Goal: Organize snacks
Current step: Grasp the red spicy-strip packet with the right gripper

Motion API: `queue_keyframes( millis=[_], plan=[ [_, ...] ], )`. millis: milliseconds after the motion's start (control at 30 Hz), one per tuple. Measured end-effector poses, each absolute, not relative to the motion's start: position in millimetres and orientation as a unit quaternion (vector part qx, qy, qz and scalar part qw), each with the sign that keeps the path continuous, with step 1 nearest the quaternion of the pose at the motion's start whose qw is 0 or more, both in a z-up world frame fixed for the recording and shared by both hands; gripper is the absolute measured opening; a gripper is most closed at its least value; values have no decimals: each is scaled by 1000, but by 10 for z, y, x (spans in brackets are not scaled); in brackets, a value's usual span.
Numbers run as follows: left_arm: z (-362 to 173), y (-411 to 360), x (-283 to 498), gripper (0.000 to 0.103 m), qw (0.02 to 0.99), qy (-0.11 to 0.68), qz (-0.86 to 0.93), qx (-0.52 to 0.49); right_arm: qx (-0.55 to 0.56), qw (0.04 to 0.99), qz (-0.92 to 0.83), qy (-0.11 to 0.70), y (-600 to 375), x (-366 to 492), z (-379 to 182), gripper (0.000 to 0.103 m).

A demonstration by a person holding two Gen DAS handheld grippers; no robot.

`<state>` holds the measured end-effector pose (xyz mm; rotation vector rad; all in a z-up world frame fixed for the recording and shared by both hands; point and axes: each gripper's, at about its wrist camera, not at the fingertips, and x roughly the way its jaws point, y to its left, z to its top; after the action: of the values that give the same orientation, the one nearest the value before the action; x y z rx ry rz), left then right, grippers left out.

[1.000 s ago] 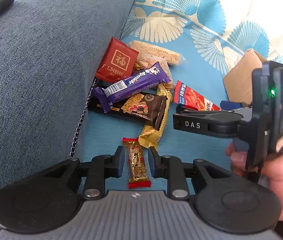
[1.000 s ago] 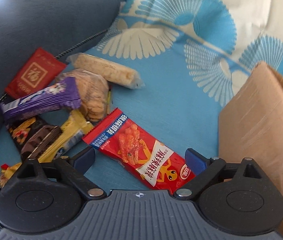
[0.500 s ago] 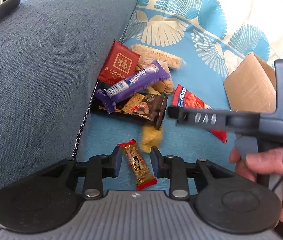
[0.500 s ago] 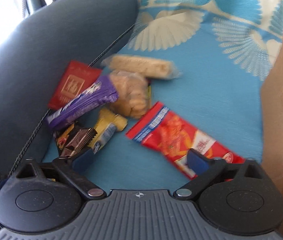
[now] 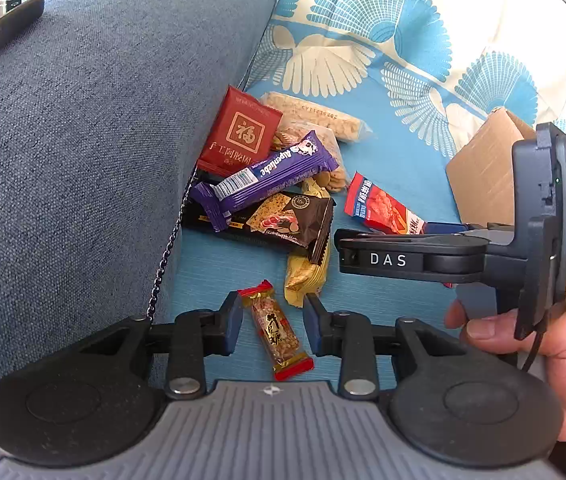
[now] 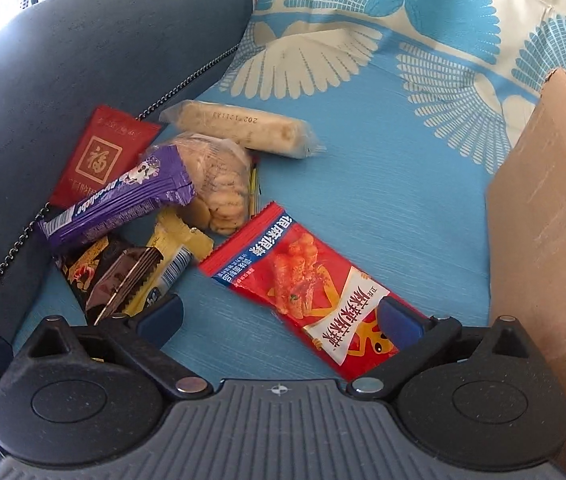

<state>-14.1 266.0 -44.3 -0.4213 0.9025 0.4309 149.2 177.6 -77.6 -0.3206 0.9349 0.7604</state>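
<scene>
The cardboard box [image 6: 551, 216] is cut off by the right edge.

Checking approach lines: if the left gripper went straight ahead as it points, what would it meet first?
The small candy bar already lying between the open left gripper fingers; beyond it, probably the yellow packet.
</scene>
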Motion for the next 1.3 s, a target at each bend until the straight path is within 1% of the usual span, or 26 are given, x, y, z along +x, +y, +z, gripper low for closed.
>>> queue_keyframes(
  millis=[33, 67, 133, 200, 233, 300, 333, 367, 400, 433, 467, 533, 567, 600, 700, 733, 867, 933, 967, 1000, 1033, 1067, 1100, 1300],
  plan=[
    [-446, 2657, -139, 37, 856, 430, 205, -200, -148, 810, 357, 441, 1778, 1501, -764, 102],
    [-448, 2656, -135, 37, 856, 431, 206, -200, -141, 808, 359, 445, 1785, 1513, -748, 99],
    [-451, 2658, -130, 37, 855, 431, 206, -200, -115, 802, 369, 455, 1760, 1535, -698, 93],
    [-452, 2656, -131, 38, 855, 431, 206, -200, -78, 784, 392, 475, 1720, 1552, -639, 83],
    [-452, 2656, -131, 38, 855, 431, 206, -200, -59, 772, 406, 485, 1695, 1554, -610, 83],
    [-454, 2654, -134, 38, 856, 430, 207, -200, -37, 769, 410, 490, 1663, 1584, -569, 75],
    [-453, 2652, -137, 38, 856, 430, 207, -200, -36, 782, 395, 480, 1647, 1599, -552, 76],
    [-453, 2654, -136, 38, 856, 430, 207, -200, -44, 802, 372, 465, 1632, 1615, -546, 80],
    [-452, 2652, -136, 38, 856, 429, 208, -199, -57, 819, 349, 452, 1621, 1628, -548, 86],
    [-450, 2648, -137, 39, 856, 429, 208, -198, -67, 831, 329, 443, 1617, 1643, -559, 89],
    [-448, 2642, -136, 39, 857, 429, 209, -197, -70, 837, 318, 440, 1617, 1660, -578, 93],
    [-448, 2636, -130, 41, 856, 430, 208, -196, -67, 832, 321, 448, 1639, 1690, -644, 96],
    [-450, 2637, -125, 41, 856, 431, 208, -195, -73, 827, 326, 452, 1666, 1683, -679, 100],
    [-451, 2635, -120, 41, 856, 432, 208, -195, -86, 824, 330, 453, 1699, 1669, -717, 102],
    [-458, 2637, -109, 41, 855, 434, 208, -194, -134, 813, 328, 463, 1817, 1626, -848, 102],
    [-461, 2639, -106, 41, 854, 434, 209, -195, -143, 817, 329, 452, 1831, 1592, -851, 102],
    [-468, 2644, -100, 41, 854, 434, 209, -195, -129, 813, 333, 460, 1810, 1607, -852, 102],
    [-470, 2644, -99, 41, 854, 434, 209, -195, -117, 810, 340, 464, 1803, 1612, -840, 98],
    [-470, 2645, -99, 41, 854, 434, 209, -194, -120, 808, 348, 460, 1804, 1582, -815, 87],
    [-470, 2644, -98, 41, 855, 434, 209, -194, -125, 807, 357, 454, 1805, 1552, -795, 74],
    [-469, 2642, -96, 41, 855, 433, 209, -193, -126, 803, 366, 453, 1803, 1529, -778, 68],
    [-467, 2639, -99, 41, 856, 432, 209, -193, -119, 798, 375, 456, 1789, 1511, -760, 55],
    [-464, 2639, -103, 41, 857, 430, 209, -192, -107, 793, 383, 461, 1771, 1492, -740, 50],
    [-440, 2659, -165, 41, 860, 420, 208, -203, -48, 765, 402, 501, 1661, 1409, -679, 47]
  ],
)
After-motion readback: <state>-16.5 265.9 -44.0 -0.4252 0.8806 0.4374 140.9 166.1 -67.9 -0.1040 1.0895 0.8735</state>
